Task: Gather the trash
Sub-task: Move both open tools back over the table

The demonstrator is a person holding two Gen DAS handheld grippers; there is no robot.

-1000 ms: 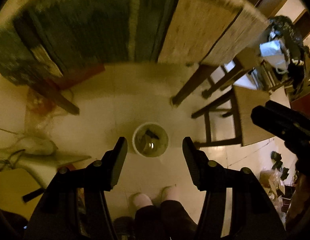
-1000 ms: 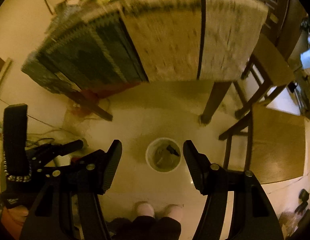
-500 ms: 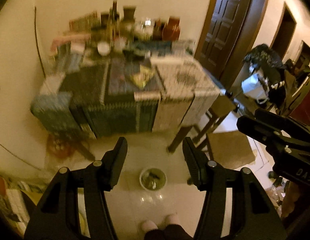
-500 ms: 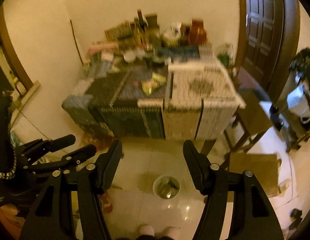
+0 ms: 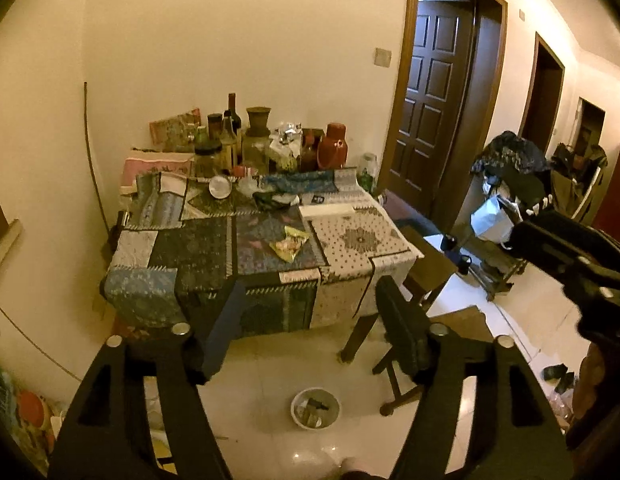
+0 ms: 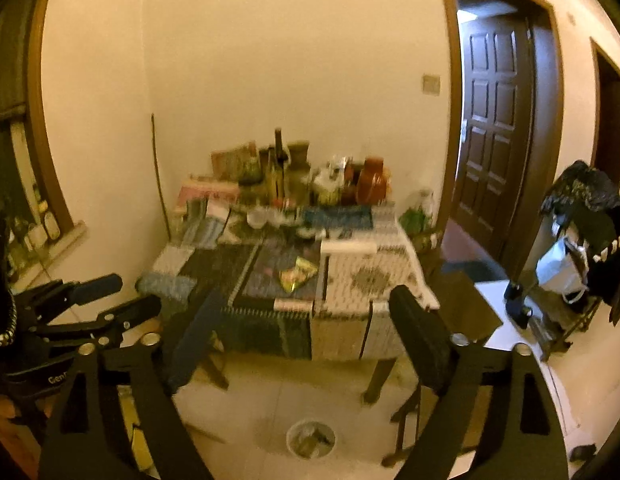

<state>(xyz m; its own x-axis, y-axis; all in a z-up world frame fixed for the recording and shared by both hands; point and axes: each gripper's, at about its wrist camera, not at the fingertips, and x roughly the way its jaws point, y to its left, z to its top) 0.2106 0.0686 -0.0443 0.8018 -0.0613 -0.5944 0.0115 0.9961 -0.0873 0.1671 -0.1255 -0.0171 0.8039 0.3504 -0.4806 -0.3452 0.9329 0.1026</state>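
A crumpled yellow-green wrapper (image 5: 290, 242) (image 6: 298, 274) lies on the patchwork-covered table (image 5: 190, 244) (image 6: 369, 280), near its middle. On the floor in front of the table stands a small white trash bin (image 5: 315, 407) (image 6: 310, 438) with dark scraps inside. My left gripper (image 5: 310, 300) hangs high above the floor, in front of the table; its jaws are opening and nothing is between them. My right gripper (image 6: 306, 300) is beside it at a similar height, its jaws also opening and empty. Each gripper shows in the other's view: the right gripper (image 5: 549, 240), the left gripper (image 6: 134, 291).
Bottles, jars and a red jug (image 5: 331, 150) crowd the back of the table against the wall. A wooden chair (image 5: 425, 276) stands at the table's right corner. Dark doors (image 5: 433, 120) and a rack with bags (image 5: 505, 208) are on the right.
Both grippers rose from just over the bin and tilted up, so the tabletop and wall came into view. Both pairs of jaws spread wider in the last half second.
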